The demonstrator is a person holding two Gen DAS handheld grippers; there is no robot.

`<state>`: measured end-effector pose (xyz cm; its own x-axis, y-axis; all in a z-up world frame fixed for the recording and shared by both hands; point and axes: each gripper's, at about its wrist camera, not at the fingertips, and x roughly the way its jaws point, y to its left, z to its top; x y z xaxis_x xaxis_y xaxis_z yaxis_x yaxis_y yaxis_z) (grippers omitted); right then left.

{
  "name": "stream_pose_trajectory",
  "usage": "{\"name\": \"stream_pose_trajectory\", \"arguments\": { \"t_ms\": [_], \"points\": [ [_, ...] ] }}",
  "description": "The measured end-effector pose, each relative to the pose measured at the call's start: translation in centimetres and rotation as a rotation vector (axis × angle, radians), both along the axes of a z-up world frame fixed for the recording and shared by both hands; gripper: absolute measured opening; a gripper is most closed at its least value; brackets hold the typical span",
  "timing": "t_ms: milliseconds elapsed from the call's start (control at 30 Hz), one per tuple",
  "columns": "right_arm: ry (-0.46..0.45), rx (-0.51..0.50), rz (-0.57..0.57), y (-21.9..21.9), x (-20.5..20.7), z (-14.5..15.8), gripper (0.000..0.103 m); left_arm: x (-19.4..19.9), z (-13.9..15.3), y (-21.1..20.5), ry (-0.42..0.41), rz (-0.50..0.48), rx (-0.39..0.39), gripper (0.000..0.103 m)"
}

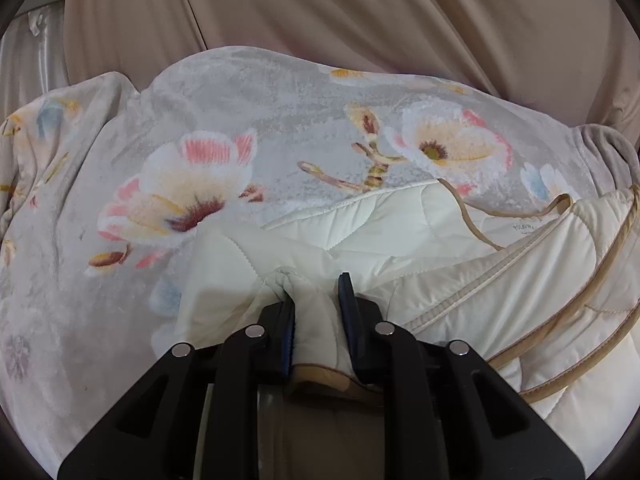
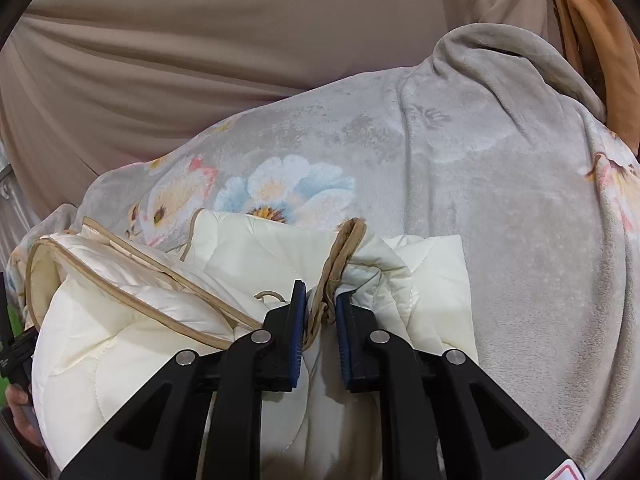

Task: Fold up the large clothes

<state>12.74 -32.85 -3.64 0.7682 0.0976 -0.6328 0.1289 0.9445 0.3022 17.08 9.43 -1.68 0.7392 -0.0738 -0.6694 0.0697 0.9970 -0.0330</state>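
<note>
A cream quilted jacket [image 1: 460, 292] with tan piping lies bunched on a grey floral blanket [image 1: 240, 128]. My left gripper [image 1: 316, 292] is shut on a thick fold of the jacket's cream fabric. In the right wrist view the jacket [image 2: 132, 312] fills the lower left, on the same blanket [image 2: 500, 208]. My right gripper [image 2: 320, 296] is shut on the jacket's tan-trimmed edge [image 2: 340, 256], which stands up in a loop between the fingers. The jacket's lower part is hidden under both grippers.
A beige sheet [image 1: 360, 12] with long creases covers the surface behind the blanket and shows in the right wrist view too [image 2: 200, 40]. An orange cloth [image 2: 592, 40] hangs at the far right. A gloved hand [image 2: 20, 400] shows at the left edge.
</note>
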Motion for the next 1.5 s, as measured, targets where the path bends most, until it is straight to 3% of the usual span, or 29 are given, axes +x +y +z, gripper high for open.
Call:
{"name": "stream_pose_trajectory", "arguments": {
  "t_ms": [100, 167, 267, 300, 433, 467, 567, 633, 700, 767, 900, 1000, 1133, 1200, 1500],
  "points": [
    [-0.033, 0.051, 0.008, -0.4, -0.6, 0.3, 0.018, -0.1, 0.3, 0.7, -0.015, -0.005, -0.07, 0.019],
    [-0.073, 0.114, 0.018, -1.3, -1.3, 1.0, 0.028, -0.6, 1.1, 1.5, -0.024, -0.015, -0.11, 0.023],
    [-0.176, 0.219, 0.003, -3.0, -3.9, 3.8, 0.044, -2.7, 4.0, 2.5, -0.074, -0.033, -0.125, 0.034],
    [-0.22, 0.216, 0.0, -3.2, -4.9, 5.1, 0.045, -3.9, 5.3, 2.8, -0.113, -0.05, -0.133, 0.037],
    [-0.383, 0.098, 0.057, -0.5, -8.3, 10.9, 0.045, -8.1, 10.5, 2.0, -0.223, -0.132, -0.135, 0.057],
    [-0.384, 0.084, 0.089, 0.7, -8.2, 11.6, 0.045, -9.1, 11.8, 1.0, -0.263, -0.146, -0.115, 0.064],
    [-0.336, 0.028, 0.208, 5.6, -6.1, 12.4, 0.044, -11.8, 14.9, -2.7, -0.439, -0.174, -0.017, 0.069],
    [-0.302, -0.053, 0.293, 9.0, -4.4, 11.8, 0.044, -12.9, 15.9, -5.5, -0.515, -0.225, 0.019, 0.083],
    [-0.25, -0.136, 0.353, 11.8, -2.3, 10.4, 0.043, -12.0, 15.2, -8.4, -0.462, -0.3, 0.036, 0.086],
    [-0.176, -0.185, 0.396, 13.2, -0.3, 8.4, 0.035, -9.4, 12.7, -11.9, -0.349, -0.356, 0.114, 0.086],
    [-0.062, -0.255, 0.371, 12.1, 2.7, 5.3, 0.033, -3.2, 7.1, -14.1, -0.208, -0.316, 0.229, 0.079],
    [-0.007, -0.245, 0.282, 8.3, 3.7, 3.8, 0.033, 0.8, 3.9, -11.8, -0.08, -0.236, 0.203, 0.079],
    [0.068, -0.12, 0.224, 3.9, 4.4, 1.6, 0.033, 3.2, 1.4, -8.2, 0.039, -0.203, 0.098, 0.08],
    [0.067, -0.065, 0.227, 3.2, 4.6, 0.9, 0.033, 3.3, 0.9, -7.3, 0.052, -0.207, 0.043, 0.081],
    [0.105, -0.08, 0.234, 3.8, 5.3, -0.3, 0.034, 3.8, -0.5, -7.4, 0.084, -0.209, 0.048, 0.085]
  ]
}}
